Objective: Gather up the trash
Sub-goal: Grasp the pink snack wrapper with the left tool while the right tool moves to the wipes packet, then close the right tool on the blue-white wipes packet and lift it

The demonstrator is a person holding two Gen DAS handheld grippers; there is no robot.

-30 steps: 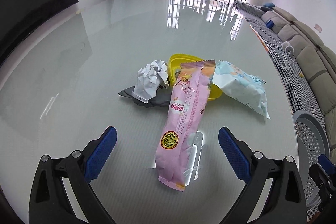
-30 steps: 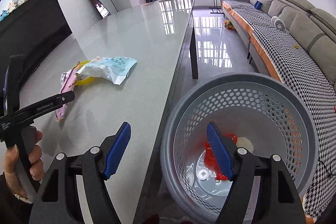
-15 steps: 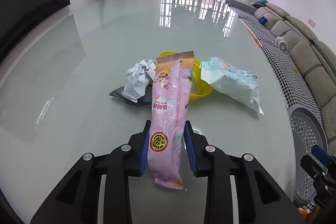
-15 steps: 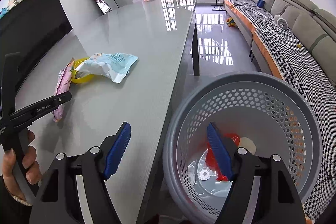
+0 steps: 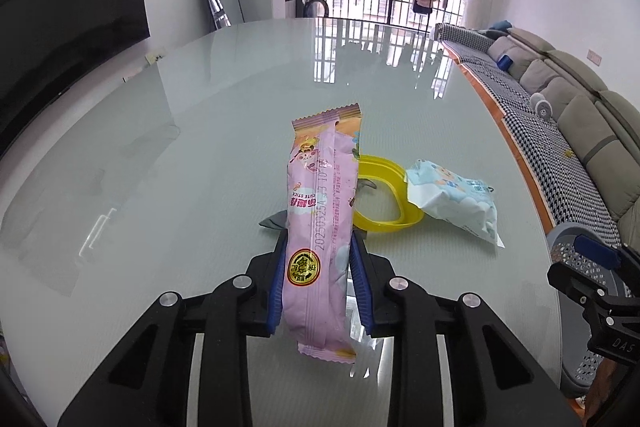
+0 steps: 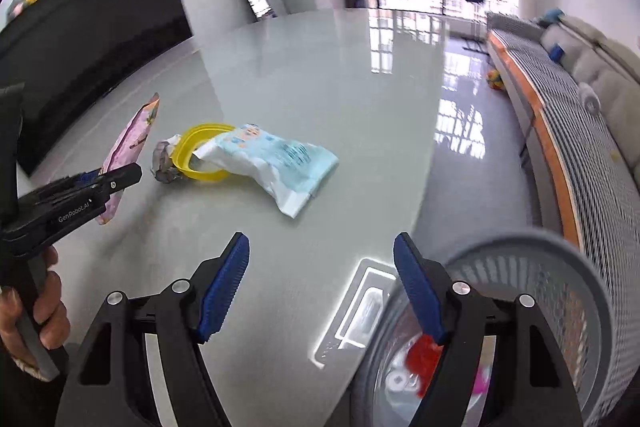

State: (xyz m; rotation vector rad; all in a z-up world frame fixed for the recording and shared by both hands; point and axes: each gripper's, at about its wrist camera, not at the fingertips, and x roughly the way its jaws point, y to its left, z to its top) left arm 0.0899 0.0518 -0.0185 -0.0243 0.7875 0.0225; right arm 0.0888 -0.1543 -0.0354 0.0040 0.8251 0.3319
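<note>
- Left gripper [image 5: 318,277]: clamped on pink snack wrapper [image 5: 320,227], lifted off table [image 5: 200,167].
- Right gripper [image 6: 322,291]: wide apart, nothing between.
- Blue packet [image 6: 272,163], yellow ring [image 6: 188,155]: on table, at 11 o'clock from right gripper.
- Grey basket [image 6: 560,287]: at 3 o'clock.

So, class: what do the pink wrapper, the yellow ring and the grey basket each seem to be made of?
Pink wrapper: thin glossy plastic film, judging by its crimped, serrated ends.
Yellow ring: smooth, rigid-looking plastic that holds its shape.
Grey basket: probably matt moulded plastic, with walls perforated by regular holes.
</note>
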